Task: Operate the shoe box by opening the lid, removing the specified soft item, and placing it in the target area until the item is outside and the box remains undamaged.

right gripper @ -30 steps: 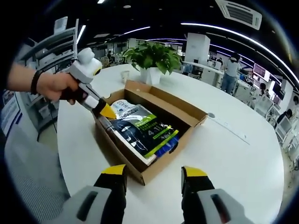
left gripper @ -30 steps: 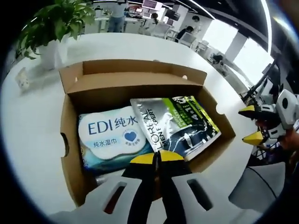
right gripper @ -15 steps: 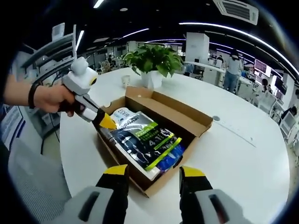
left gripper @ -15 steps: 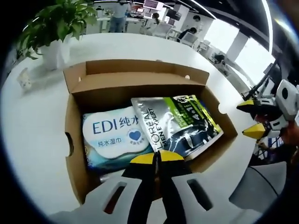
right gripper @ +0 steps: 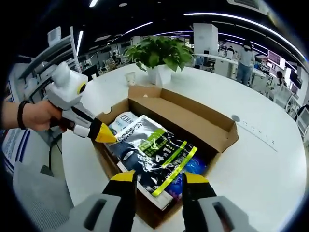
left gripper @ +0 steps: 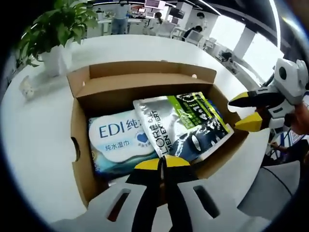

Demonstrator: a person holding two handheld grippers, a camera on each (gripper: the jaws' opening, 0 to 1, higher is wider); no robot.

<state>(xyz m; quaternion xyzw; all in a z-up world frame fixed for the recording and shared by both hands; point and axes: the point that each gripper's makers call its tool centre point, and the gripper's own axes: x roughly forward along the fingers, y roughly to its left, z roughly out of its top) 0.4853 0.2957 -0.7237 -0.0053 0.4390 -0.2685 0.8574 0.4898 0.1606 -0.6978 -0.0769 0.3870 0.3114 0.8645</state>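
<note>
Left gripper view: open box (left gripper: 79, 159) on a white table (left gripper: 34, 125), lid folded back, so its contents lie exposed. Left gripper (left gripper: 161, 163), jaws pressed together, rests at the box's near wall, likely on the near edge of the silver pouch (left gripper: 178, 128); whether it pinches anything cannot be told. Pouch reads "L'OREAL MEN EXPERT", overlapping a wipes pack (left gripper: 120, 140) printed "EDI". Right gripper (left gripper: 246, 111), jaws spread, hovers by the box's right side, probably poised to take the pouch. Potted plant (left gripper: 53, 29) stands beyond.

Right gripper view: pouch (right gripper: 154, 154) shows "4·1" and remains inside the box (right gripper: 217, 130).
</note>
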